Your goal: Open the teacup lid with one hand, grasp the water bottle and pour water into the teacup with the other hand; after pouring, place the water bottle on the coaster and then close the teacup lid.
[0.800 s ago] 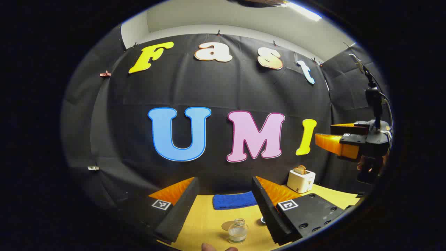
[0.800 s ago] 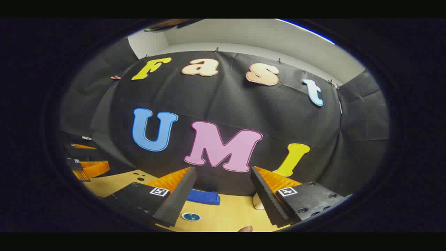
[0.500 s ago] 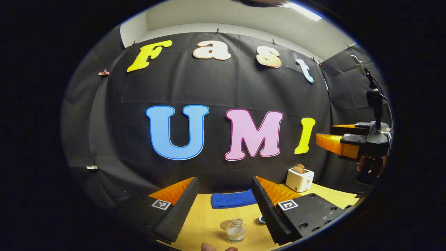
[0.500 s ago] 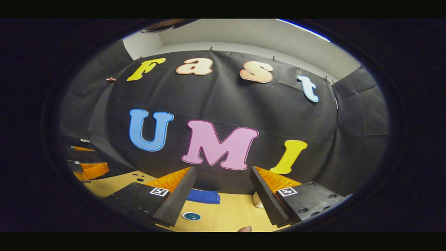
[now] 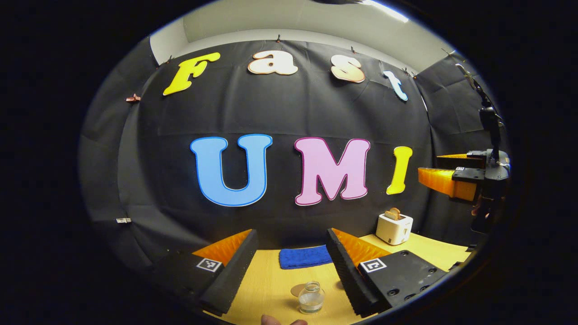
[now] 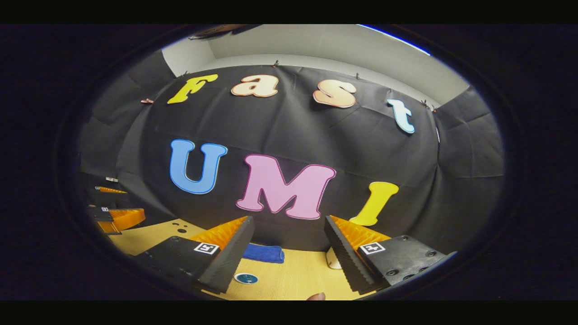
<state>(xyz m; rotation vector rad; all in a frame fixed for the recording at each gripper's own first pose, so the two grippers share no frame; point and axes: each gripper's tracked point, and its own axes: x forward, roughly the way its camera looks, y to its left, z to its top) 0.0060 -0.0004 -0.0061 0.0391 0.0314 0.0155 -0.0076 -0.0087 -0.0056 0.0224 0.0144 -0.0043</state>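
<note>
— The yellow tabletop (image 5: 271, 284) carries the water bottle (image 5: 310, 298), upright ahead of the left gripper (image 5: 292, 253).
— Both grippers' jaws stand wide, empty; probably lining up. The right gripper (image 6: 289, 248) hovers above.

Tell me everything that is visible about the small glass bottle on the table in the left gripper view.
The water bottle is a small, squat jar of clear glass with a short neck and an open mouth; no cap is seen on it. A little clear water sits in its lower part. It stands upright on the yellow wooden table, just in front of a round tan coaster, between the open fingers of the left claw, which do not touch it.
</note>
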